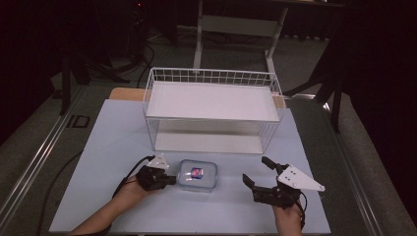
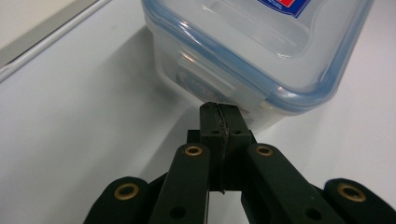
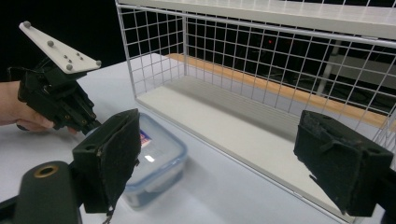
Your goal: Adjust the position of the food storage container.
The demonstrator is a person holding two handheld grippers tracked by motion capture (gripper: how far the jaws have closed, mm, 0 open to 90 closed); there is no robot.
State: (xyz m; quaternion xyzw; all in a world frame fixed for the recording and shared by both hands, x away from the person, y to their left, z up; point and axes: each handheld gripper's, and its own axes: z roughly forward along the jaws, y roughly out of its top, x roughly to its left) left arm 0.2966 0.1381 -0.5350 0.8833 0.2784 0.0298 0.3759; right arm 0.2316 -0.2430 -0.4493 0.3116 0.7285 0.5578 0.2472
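container (image 1: 198,175) on the table (image 1: 108,147) before the wire rack (image 1: 212,109), between both tongs.

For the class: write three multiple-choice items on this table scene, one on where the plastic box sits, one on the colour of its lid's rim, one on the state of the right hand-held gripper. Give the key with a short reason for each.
1. Where is the box?
A. on the rack's top shelf
B. on the table in front of the rack
C. on the floor

2. What colour is the rim of its lid?
A. blue
B. red
C. green

3. How do the jaws of the right hand-held gripper stand?
A. shut on the box
B. shut on nothing
C. wide open

Key:
1 B, the box lies on the table between the rack and the person's hands.
2 A, the left gripper view shows a blue band round the clear lid.
3 C, both its jaws stand far apart with nothing between them.
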